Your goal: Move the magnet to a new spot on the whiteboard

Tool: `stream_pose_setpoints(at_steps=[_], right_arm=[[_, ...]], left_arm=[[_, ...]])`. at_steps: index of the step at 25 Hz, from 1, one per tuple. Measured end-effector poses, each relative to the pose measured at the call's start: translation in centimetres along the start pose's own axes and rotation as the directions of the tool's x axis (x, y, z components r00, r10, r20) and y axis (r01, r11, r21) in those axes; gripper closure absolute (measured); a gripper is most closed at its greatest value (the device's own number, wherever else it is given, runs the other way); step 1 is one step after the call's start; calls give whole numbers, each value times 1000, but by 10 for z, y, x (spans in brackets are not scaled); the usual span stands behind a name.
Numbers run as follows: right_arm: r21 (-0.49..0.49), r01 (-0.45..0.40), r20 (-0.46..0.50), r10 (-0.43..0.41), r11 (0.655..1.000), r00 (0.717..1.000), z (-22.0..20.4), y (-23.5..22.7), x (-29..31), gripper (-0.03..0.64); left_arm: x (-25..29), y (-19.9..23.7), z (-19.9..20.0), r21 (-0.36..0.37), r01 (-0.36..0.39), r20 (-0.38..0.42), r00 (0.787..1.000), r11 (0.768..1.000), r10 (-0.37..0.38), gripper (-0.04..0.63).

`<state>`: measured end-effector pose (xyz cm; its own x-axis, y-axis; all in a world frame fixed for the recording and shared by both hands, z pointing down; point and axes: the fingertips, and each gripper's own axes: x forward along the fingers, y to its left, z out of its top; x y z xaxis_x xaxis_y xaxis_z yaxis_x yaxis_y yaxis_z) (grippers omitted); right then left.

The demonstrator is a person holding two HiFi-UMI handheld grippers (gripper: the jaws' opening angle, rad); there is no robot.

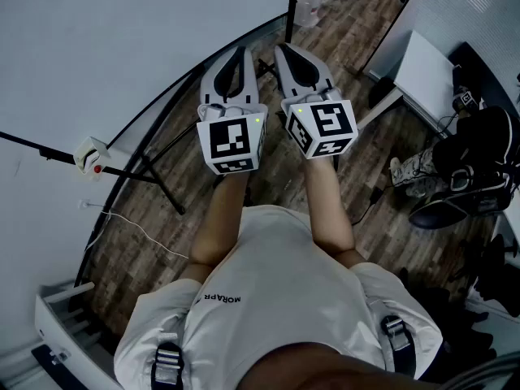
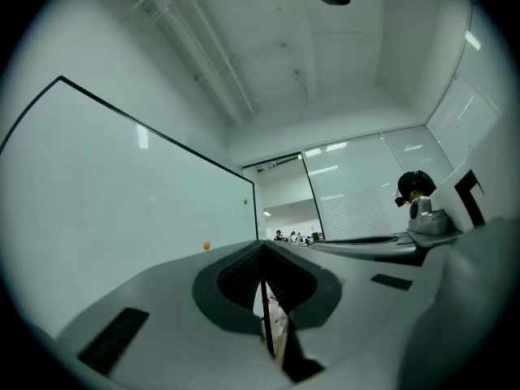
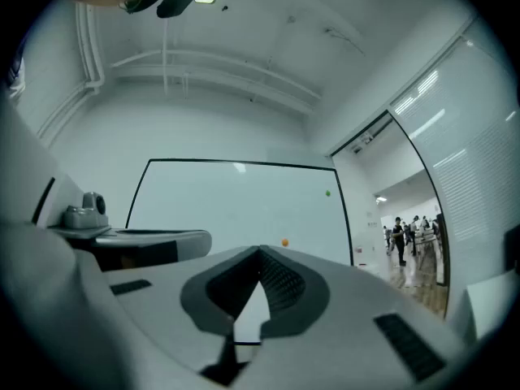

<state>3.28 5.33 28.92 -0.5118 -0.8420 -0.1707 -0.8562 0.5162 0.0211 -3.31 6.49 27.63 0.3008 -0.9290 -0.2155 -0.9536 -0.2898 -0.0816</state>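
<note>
One whiteboard [image 3: 236, 201] carries two round magnets, one orange magnet [image 3: 284, 241] and one green magnet [image 3: 327, 192]; two grippers, left gripper [image 1: 240, 54] and right gripper [image 1: 286, 49].

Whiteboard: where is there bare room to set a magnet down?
Nearly all the whiteboard is bare: from its left frame across to the orange magnet. The only occupied part is the right end, with the green magnet above the orange.

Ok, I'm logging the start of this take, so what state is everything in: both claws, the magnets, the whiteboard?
left claw: shut, empty.
right claw: shut, empty.
orange magnet: stuck on the whiteboard, untouched.
green magnet: stuck on the whiteboard, higher up, untouched.
whiteboard: upright, no writing seen.
</note>
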Motion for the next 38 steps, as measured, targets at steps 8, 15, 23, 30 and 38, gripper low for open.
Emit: stream_pose_setpoints(at_steps=[8,15,23,30,38], right_arm=[[-3,-16,-2,16,1000,1000,2,1,-16,603],[-1,-37,-14,37,999,999,4,-1,-39,603],[2,-86,-16,86,996,996,5,0,-74,603],[24,-109,-4,109,994,994,3,0,-85,603],[22,-105,-19,106,994,994,-11,-6,-66,603]], left_arm=[[-10,-13,2,-2,-5,-7,1000,1000,5,592],[-23,-35,3,6,-40,-19,999,999,40,592],[-54,-59,5,35,-99,-24,995,994,100,592],[-64,-61,2,52,-138,-19,990,989,139,592],[-40,-51,-12,41,-134,-14,991,990,135,592]])
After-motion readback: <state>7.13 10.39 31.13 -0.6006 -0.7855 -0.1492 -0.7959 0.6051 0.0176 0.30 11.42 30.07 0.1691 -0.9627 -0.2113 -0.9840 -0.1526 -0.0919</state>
